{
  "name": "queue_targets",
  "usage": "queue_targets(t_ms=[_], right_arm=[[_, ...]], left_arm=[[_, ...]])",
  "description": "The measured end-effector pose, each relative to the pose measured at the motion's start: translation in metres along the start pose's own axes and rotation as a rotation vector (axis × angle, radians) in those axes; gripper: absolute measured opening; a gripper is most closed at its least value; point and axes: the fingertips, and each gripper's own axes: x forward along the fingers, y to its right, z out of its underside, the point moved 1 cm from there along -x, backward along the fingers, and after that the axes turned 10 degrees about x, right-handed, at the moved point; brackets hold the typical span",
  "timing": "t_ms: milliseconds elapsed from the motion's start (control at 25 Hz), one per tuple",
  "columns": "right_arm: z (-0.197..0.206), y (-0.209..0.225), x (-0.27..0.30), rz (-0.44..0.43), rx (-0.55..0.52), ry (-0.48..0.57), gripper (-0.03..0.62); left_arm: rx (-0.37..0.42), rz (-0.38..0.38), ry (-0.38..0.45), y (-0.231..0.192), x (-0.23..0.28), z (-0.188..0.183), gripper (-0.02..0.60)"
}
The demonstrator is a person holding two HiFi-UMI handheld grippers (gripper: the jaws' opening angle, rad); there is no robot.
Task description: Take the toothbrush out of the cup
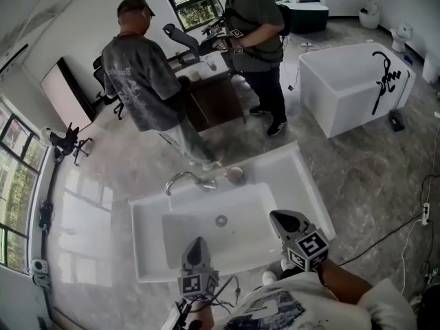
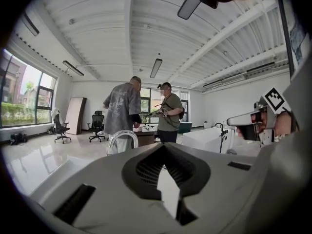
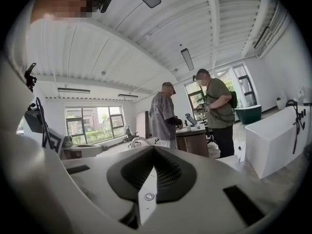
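Jaws of the left gripper [image 2: 164, 146] are pressed together with nothing between them, and the jaws of the right gripper [image 3: 152, 147] are likewise clenched on nothing. Both grippers hang over the near edge of a white sink [image 1: 155, 253], the left one at the basin's front rim and the right one over the sink's right side, each pointing across the basin toward its far rim. On that far rim stands the cup [image 1: 234, 174], just beside the base of the curved chrome faucet [image 1: 184, 179] and well apart from both grippers. The toothbrush is too small to make out in it. Past the sink the grey marbled floor [image 1: 357, 184] runs back to a dark wooden counter [image 1: 213, 105], where two people stand: one in a cap and grey shirt [image 1: 148, 88], the other in a green shirt [image 1: 258, 33]. A white bathtub [image 1: 337, 108] with a black tap sits off to the right, and office chairs [image 2: 97, 126] stand by the far wall.
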Motion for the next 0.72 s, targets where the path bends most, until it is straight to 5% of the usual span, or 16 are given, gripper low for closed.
queue_targets(t_ms=[400, 720], right_arm=[[0.035, 0.044, 0.1, -0.087, -0.072, -0.219, 0.13], [0.05, 0.081, 0.199, -0.088, -0.219, -0.325, 0.13]], left_arm=[[-0.02, -0.05, -0.045, -0.01, 0.008, 0.01, 0.02], [-0.04, -0.119, -0.067, -0.021, -0.003, 0.035, 0.02]])
